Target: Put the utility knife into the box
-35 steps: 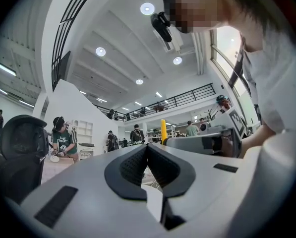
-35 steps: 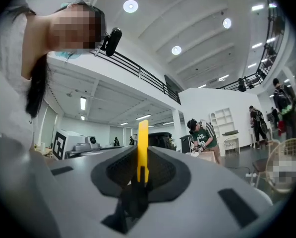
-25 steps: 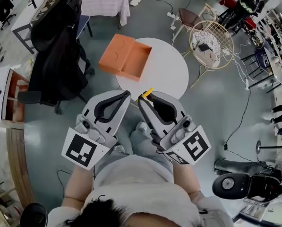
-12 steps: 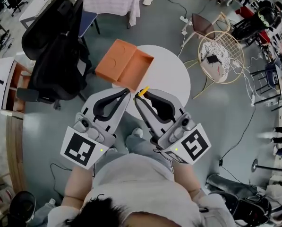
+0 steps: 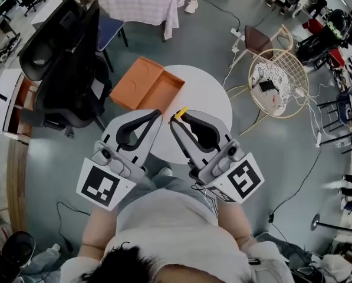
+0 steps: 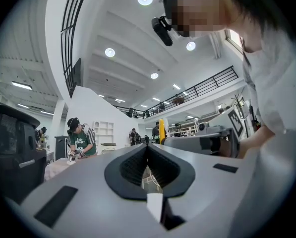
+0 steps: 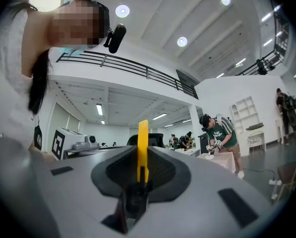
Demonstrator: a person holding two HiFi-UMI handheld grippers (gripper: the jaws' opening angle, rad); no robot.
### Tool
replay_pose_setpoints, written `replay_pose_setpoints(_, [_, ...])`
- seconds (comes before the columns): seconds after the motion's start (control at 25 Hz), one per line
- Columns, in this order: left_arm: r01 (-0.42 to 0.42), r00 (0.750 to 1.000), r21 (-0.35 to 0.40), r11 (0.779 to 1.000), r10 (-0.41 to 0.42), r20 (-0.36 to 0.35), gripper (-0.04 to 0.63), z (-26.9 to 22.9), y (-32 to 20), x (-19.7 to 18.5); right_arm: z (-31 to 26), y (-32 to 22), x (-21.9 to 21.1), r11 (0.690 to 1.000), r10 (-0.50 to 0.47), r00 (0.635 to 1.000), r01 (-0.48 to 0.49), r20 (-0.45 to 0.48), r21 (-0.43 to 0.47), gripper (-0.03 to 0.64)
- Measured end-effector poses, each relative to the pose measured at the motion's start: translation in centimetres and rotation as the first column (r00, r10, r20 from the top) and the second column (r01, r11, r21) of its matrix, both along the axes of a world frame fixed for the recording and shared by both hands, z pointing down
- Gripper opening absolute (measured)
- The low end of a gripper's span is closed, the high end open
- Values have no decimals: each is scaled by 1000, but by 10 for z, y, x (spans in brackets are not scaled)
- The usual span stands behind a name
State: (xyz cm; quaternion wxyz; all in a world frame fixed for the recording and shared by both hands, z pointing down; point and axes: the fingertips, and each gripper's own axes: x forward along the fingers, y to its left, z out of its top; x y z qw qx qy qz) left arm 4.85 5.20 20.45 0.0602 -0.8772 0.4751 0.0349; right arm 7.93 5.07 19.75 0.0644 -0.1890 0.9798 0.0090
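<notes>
Evidently the right gripper [image 5: 177,121] is clamped on the slim yellow utility knife [image 5: 181,112]. The knife's end pokes out past the closed jaws, and it is held in the air over the near edge of the round white worktop [image 5: 208,102], probably so it points forward for the drop. Just beside it, the left gripper [image 5: 157,115] has its jaws pressed together on nothing. The open orange rectangular box [image 5: 141,84] lies at the worktop's far-left edge, partly overhanging, hollow side up. The worktop between knife and box is bare, so the way looks free, though a black office chair [image 5: 58,69] crowds the box's left.

Left tongs [image 5: 158,114] closed, right tongs [image 5: 174,121] clamped
</notes>
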Motion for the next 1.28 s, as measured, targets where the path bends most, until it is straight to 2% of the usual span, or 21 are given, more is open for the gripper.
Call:
replay_pose_setpoints(0.36, [3,1000,-31,1000,-3,18,9,11,-19,1,10,-21,8,999,19,999,-18,30,-29,67])
replay_pose_setpoints(0.8, [-119,993,-47,992,119,1,9,15,-72,-12,15,-66,-10,990,132,991,-132,9,-50,67])
replay_pose_setpoints(1.08, [-221,975,-78,972,221,-13,9,15,-122,-40,18,-112,-39,968,235,972,-236,-16,-83,68])
replay_pose_setpoints(1.28, [-300,954,-103,948,298,-38,9,22,-154,-52,30,-143,-50,941,314,948,-318,-50,-119,67])
